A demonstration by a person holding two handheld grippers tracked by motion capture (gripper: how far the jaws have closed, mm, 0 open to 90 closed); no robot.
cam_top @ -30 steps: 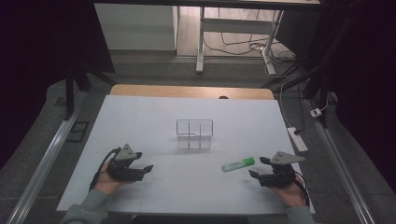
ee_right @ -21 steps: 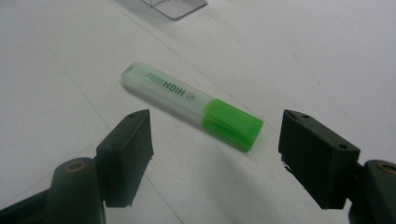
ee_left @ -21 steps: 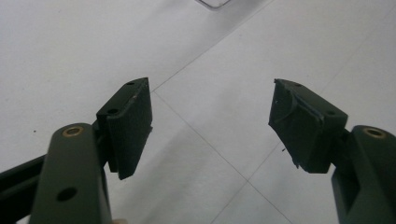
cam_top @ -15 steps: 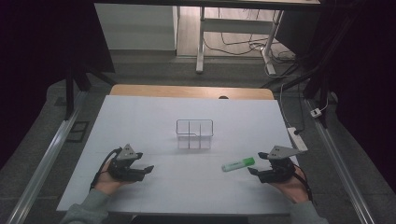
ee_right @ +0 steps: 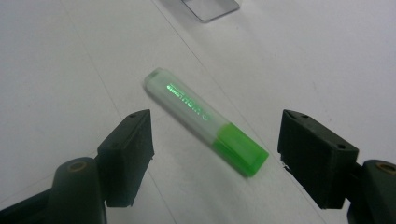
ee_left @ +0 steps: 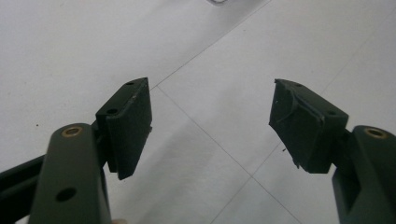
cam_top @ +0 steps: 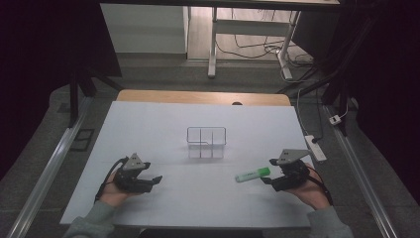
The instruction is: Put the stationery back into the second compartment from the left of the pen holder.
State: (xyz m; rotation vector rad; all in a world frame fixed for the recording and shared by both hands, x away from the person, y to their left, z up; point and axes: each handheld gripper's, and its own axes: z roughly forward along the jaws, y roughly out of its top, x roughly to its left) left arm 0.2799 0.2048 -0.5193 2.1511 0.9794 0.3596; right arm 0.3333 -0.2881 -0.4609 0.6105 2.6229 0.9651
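A green highlighter lies flat on the white table, its bright green cap end toward my right gripper. My right gripper is open, its jaws on either side of the cap end without touching it. My left gripper rests at the front left, open, with bare table between its jaws. A small clear box with compartments stands at the table's middle, beyond both grippers.
The white table ends in a wooden strip at the far edge. A power strip lies off the right edge. Metal rails run along both sides on the floor.
My right gripper has edged forward and left toward the highlighter's cap end. The left gripper and the highlighter have stayed in place.
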